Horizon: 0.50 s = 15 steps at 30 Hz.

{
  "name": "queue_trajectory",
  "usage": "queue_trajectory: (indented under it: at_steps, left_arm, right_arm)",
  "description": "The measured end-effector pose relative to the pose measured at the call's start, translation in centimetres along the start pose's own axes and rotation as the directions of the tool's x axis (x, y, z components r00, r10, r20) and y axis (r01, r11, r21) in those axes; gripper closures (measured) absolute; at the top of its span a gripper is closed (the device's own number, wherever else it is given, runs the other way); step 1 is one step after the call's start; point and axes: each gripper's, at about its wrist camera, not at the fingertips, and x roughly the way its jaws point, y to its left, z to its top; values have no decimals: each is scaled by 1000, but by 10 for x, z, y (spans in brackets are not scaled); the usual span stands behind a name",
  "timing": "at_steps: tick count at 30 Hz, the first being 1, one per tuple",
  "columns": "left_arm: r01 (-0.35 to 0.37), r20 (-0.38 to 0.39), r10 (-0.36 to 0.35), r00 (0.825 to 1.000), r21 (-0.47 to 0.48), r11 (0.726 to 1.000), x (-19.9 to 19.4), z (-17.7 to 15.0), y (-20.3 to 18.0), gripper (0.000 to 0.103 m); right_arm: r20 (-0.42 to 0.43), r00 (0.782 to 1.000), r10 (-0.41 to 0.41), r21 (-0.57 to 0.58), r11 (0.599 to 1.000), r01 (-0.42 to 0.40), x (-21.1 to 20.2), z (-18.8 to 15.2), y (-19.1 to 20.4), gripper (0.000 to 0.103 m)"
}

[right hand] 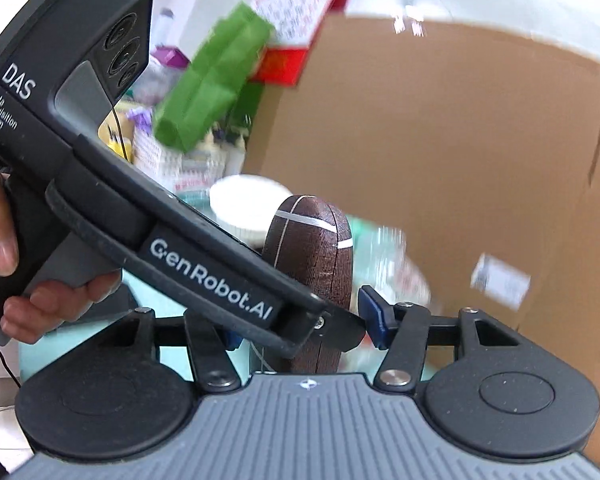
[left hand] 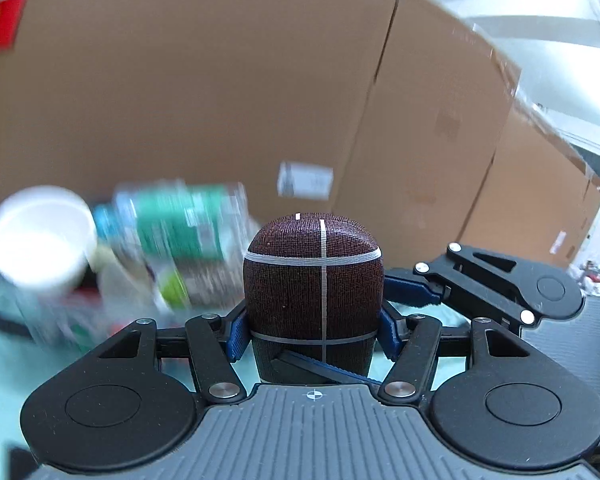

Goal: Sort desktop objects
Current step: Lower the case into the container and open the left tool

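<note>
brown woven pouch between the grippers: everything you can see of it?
The pouch is dark reddish-brown with a coarse woven look, rounded on top and flat seen edge-on. Thin white lines cross it, one upright and two across. It stands upright off the table, clamped at its sides by the blue pads of the left hand-held gripper. The right hand-held gripper brackets it too; contact there is hidden.

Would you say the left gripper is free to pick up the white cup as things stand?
Probably not: the left gripper has its jaws shut on the brown pouch, so nothing else fits. The white cup lies ahead to its left, beside blurred bottles.
</note>
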Motion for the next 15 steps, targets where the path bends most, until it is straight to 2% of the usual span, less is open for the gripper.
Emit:
queue_trajectory:
  at_steps: [1, 5, 11, 15]
  left_arm:
    - [-15, 16, 15, 1000, 22, 1000, -5, 10, 0, 39]
    - [-44, 29, 45, 999, -24, 999, -10, 52, 25, 40]
    - [-96, -17, 95, 995, -82, 992, 8, 94, 80, 39]
    - [-94, 9, 96, 995, -145, 985, 18, 112, 116, 39]
  right_arm:
    - [27, 999, 17, -15, 1000, -17, 4, 12, -2, 46]
    - [78, 995, 59, -24, 998, -58, 34, 54, -13, 49]
    - [60, 990, 128, 20, 991, -130, 100, 90, -30, 49]
    - [45, 990, 137, -2, 991, -137, 139, 112, -36, 48]
